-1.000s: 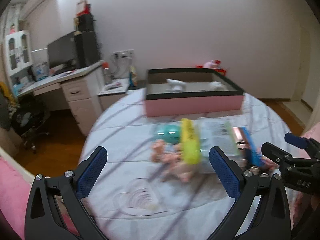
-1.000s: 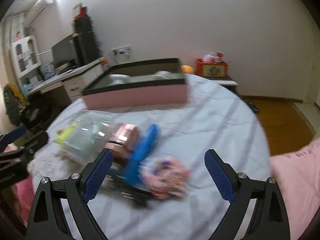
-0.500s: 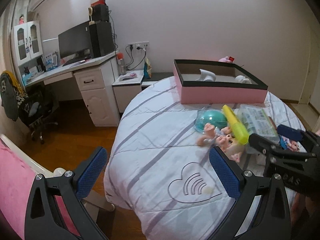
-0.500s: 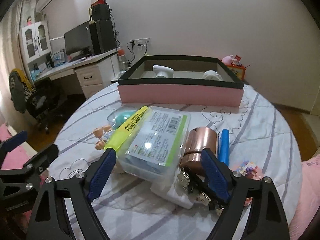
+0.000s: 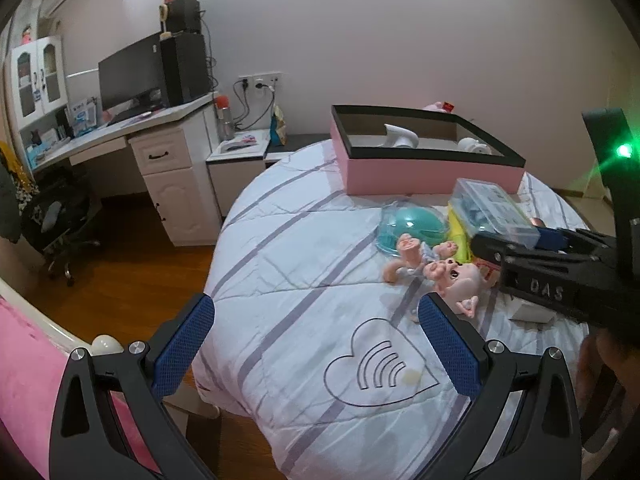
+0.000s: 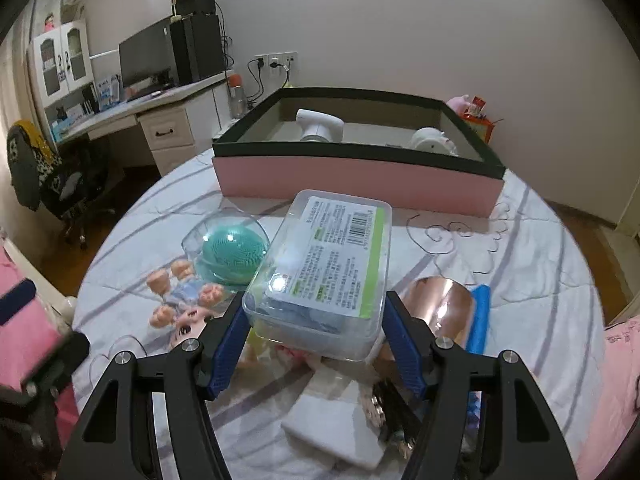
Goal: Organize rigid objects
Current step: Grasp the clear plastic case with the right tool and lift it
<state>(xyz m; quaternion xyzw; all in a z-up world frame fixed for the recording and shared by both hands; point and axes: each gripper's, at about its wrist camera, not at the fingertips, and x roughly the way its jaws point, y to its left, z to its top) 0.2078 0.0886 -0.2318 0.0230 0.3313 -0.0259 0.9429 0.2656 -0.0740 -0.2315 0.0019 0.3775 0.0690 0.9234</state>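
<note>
My right gripper (image 6: 316, 344) is shut on a clear plastic box (image 6: 324, 268) with a green-edged label and holds it tilted above the pile on the bed. The box also shows in the left wrist view (image 5: 496, 210). Under it lie a teal brush in a clear dome (image 6: 232, 254), a pink doll (image 6: 180, 300), a copper cup (image 6: 440, 308), a blue stick (image 6: 480, 320) and a white flat block (image 6: 340, 424). A pink storage box (image 6: 360, 180) with a black rim stands behind, holding two white items. My left gripper (image 5: 316, 344) is open and empty, over the bed's near left part.
The round bed (image 5: 320, 280) has a white striped cover. A white desk (image 5: 160, 152) with monitor, a nightstand (image 5: 236, 160) and a black chair (image 5: 56, 220) stand left on the wooden floor. A pink cushion (image 6: 628, 360) lies at the right.
My right gripper has closed on the clear plastic box and lifted it off the pile. My left gripper has pulled back and left, staying open.
</note>
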